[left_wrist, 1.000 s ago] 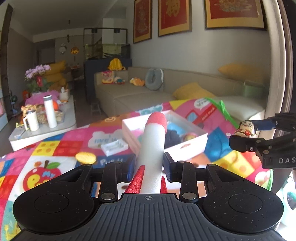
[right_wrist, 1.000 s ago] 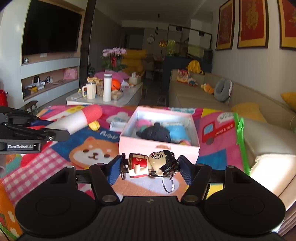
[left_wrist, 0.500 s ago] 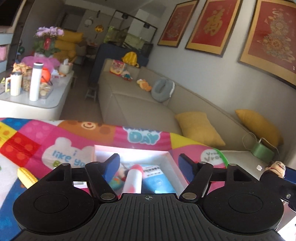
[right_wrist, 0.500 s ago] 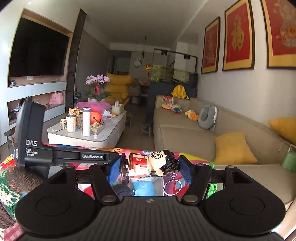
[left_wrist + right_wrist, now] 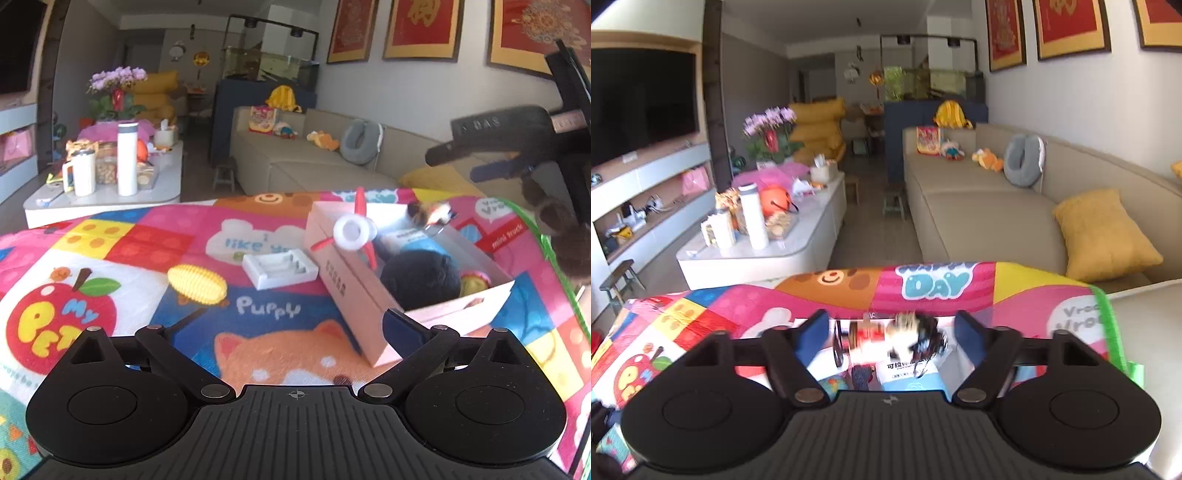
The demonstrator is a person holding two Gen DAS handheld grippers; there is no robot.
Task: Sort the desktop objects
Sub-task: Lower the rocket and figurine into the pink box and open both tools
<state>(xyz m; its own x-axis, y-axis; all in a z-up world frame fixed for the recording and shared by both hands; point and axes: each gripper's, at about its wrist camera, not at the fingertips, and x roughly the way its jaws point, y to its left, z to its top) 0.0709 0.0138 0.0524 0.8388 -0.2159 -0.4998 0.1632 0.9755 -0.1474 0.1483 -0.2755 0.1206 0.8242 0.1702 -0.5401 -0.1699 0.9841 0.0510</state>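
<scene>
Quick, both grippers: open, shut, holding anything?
Left gripper: opening, nothing between its jaws.
Right gripper: opening, figurine keychain between its jaws, pads clear of it.

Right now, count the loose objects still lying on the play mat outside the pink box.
2: the yellow corn toy on the mat's near left, and the white battery tray between it and the pink box. More may be hidden behind the claws.

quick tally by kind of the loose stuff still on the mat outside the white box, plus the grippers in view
yellow corn toy: 1
white battery tray: 1
hand-held gripper: 2, left with nothing between its opening jaws, right opening around the figure keychain
total: 4
</scene>
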